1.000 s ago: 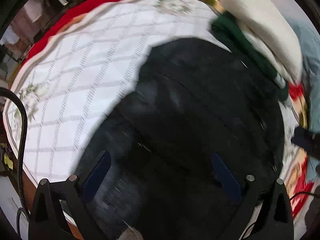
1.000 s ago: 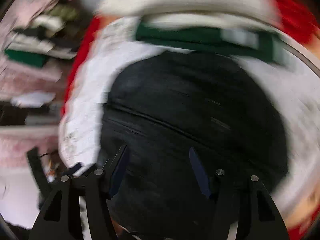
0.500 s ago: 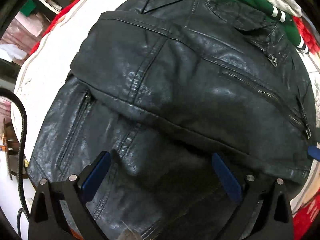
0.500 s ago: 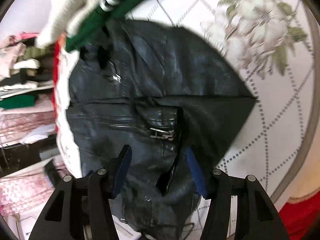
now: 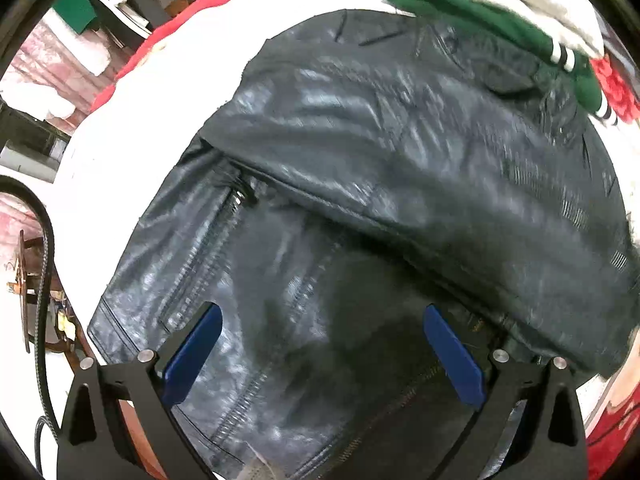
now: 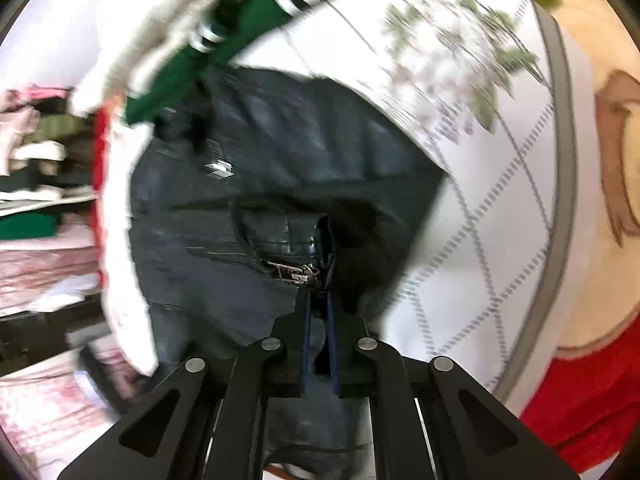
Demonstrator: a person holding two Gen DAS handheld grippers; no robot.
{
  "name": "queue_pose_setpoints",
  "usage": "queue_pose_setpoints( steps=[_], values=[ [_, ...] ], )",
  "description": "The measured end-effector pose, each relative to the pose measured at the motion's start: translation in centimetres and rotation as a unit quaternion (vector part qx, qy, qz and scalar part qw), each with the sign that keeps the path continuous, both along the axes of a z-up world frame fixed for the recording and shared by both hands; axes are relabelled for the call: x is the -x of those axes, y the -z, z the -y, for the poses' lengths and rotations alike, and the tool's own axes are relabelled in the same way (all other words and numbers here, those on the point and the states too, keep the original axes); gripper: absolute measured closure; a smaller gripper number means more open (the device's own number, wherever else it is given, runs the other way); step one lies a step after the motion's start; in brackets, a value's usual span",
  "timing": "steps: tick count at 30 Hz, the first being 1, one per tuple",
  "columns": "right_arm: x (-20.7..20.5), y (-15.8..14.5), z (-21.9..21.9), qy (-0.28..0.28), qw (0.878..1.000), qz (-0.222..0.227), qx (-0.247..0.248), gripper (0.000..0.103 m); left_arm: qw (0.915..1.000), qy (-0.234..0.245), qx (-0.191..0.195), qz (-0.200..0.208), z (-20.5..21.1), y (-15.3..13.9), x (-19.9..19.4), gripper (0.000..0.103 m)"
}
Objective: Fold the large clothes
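Note:
A black leather jacket (image 5: 380,152) lies partly folded on a white quilted cloth (image 5: 160,92), one sleeve or panel laid across its body. My left gripper (image 5: 320,312) hovers open just over the jacket's lower part, its blue pads (image 5: 192,352) wide apart with leather below them. In the right wrist view the jacket (image 6: 280,168) shows a folded edge with a metal zip pull (image 6: 294,272). My right gripper (image 6: 319,292) is shut on that edge beside the pull, with leather pinched between its pads.
A green garment with white stripes (image 5: 480,20) and a cream one (image 6: 160,20) lie stacked at the jacket's far end. The white cloth (image 6: 500,200) has a red border (image 6: 592,380). Shelves of folded clothes (image 6: 36,152) stand beyond the table's edge.
My right gripper's jaws went from open around the jacket's edge to shut on it by the zip pull. My left gripper sank closer to the jacket and stayed open.

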State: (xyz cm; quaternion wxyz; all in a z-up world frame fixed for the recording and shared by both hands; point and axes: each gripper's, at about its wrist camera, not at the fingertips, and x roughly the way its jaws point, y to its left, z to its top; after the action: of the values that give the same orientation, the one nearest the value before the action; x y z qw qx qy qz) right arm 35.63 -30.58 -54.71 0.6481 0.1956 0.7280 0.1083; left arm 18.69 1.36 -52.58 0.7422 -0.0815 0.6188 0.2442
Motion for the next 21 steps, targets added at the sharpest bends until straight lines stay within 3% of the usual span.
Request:
queue_pose_setpoints(
  steps=[3,5,6,10,13,15,17,19,21],
  values=[
    [0.1,2.4,-0.1,-0.017,0.999,-0.023,0.037,0.095,1.0,-0.001,-0.007,0.005,-1.6,-0.5,-0.8,0.0],
    [-0.2,2.5,-0.6,-0.027,0.998,-0.03,0.047,0.095,0.9996,-0.009,-0.019,0.019,-3.9,-1.3,-1.6,0.0],
    [-0.4,1.7,-0.7,-0.028,0.998,-0.024,0.047,0.09,0.9993,-0.011,-0.024,0.025,-5.1,-1.5,-2.3,0.0],
    [-0.7,-2.5,-2.1,-0.041,0.996,0.041,0.071,0.09,0.9981,-0.011,-0.048,0.037,-10.1,-1.4,-5.2,0.0],
    [-0.2,-3.9,-3.9,-0.063,0.994,0.071,0.051,0.09,0.9965,-0.005,-0.083,0.008,-14.0,1.3,-7.7,0.0],
    [0.2,-2.8,-6.1,-0.087,0.992,0.072,0.046,0.09,0.9958,0.008,-0.089,-0.02,-15.7,3.4,-8.8,0.0],
    [0.4,1.0,-8.2,-0.106,0.99,0.032,0.086,0.092,0.9974,0.022,-0.063,-0.028,-17.0,5.4,-9.4,0.0],
    [0.5,3.1,-8.9,-0.108,0.988,0.019,0.108,0.097,0.9976,0.034,-0.056,-0.019,-17.1,5.7,-8.9,0.0],
    [0.3,3.2,-9.4,-0.107,0.986,0.017,0.129,0.1,0.9972,0.042,-0.061,-0.013,-17.0,5.1,-8.3,0.0]
  ],
)
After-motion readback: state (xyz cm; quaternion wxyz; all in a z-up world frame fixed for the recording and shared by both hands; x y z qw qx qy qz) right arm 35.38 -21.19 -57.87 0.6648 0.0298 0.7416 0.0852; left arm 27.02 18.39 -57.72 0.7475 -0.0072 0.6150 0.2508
